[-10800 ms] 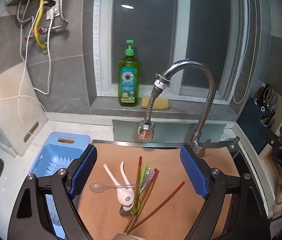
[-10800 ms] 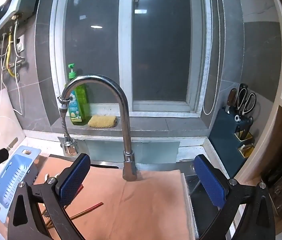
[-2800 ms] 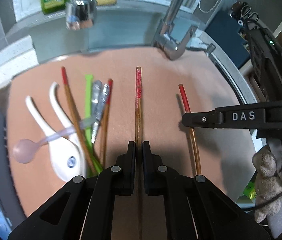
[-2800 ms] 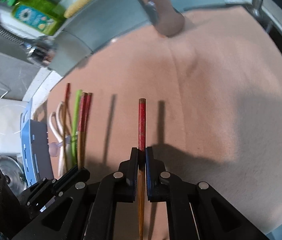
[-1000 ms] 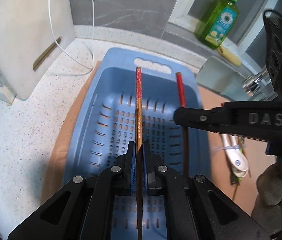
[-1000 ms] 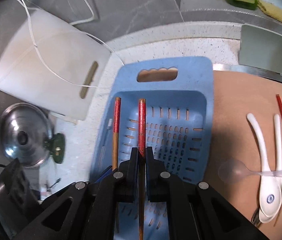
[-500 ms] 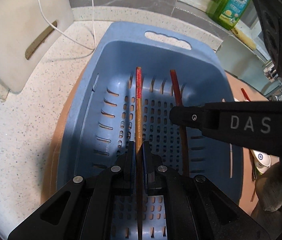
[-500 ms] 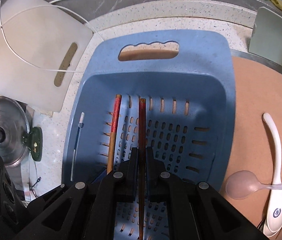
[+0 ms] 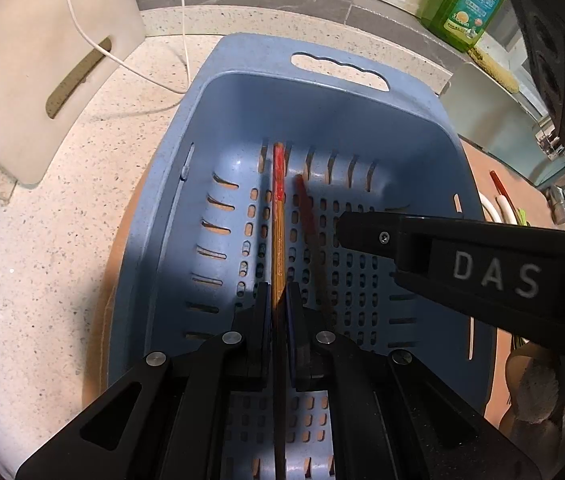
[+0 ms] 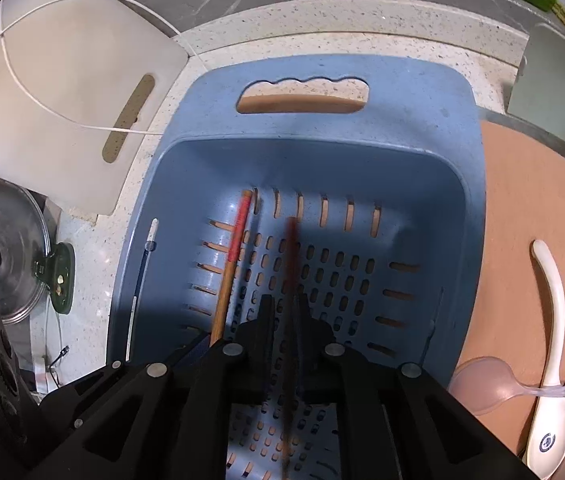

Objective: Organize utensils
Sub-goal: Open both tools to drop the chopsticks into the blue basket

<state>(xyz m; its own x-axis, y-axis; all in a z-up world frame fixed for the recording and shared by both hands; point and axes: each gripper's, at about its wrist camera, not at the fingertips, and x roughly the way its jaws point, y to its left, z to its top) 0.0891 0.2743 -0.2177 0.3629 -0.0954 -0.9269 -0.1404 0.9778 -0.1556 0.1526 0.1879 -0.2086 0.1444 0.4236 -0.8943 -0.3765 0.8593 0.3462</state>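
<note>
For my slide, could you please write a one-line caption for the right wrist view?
Right gripper, jaws just opening, releases a blurred red-tipped chopstick into the blue basket, beside another chopstick.

blurred: we see the right chopstick point(image 10: 291, 264) smeared between the right gripper point(image 10: 285, 312) | cut off: soap bottle point(image 9: 467, 2) top | hidden: we lose the left chopstick point(image 9: 278, 216) tail behind the left gripper point(image 9: 278, 300)
</note>
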